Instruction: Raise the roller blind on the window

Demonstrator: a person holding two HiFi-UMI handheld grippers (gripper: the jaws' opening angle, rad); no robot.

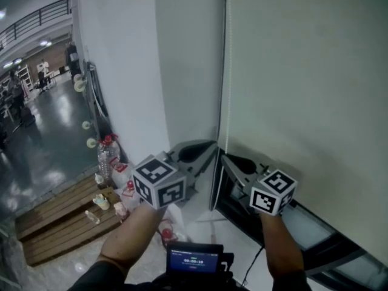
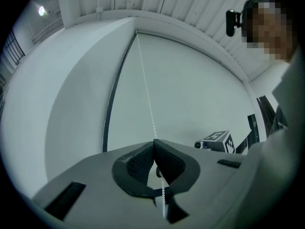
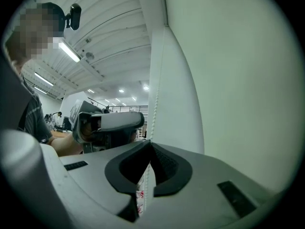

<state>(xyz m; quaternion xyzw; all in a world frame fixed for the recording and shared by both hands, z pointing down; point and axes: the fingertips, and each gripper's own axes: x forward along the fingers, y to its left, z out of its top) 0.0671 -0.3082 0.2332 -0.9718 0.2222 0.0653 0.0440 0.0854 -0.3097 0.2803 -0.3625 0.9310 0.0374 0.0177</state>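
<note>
A pale roller blind [image 1: 303, 102] hangs down over the window at the right. Its white bead chain [image 1: 225, 71] runs down along the blind's left edge. My left gripper [image 1: 213, 145] and right gripper [image 1: 223, 156] meet at that chain, tips nearly touching, the left slightly higher. In the left gripper view the left gripper [image 2: 154, 141] is shut on the bead chain [image 2: 147, 89], which runs up toward the blind [image 2: 190, 80]. In the right gripper view the right gripper [image 3: 150, 143] is shut on the bead chain [image 3: 155, 80] beside the blind [image 3: 228, 80].
A white wall pillar [image 1: 133, 71] stands left of the blind. The dark window frame [image 1: 315, 247] shows below the blind's hem. Down at the left lie a wooden pallet [image 1: 54, 217] and a water bottle [image 1: 107, 153]. A small screen device [image 1: 194, 260] sits at my chest.
</note>
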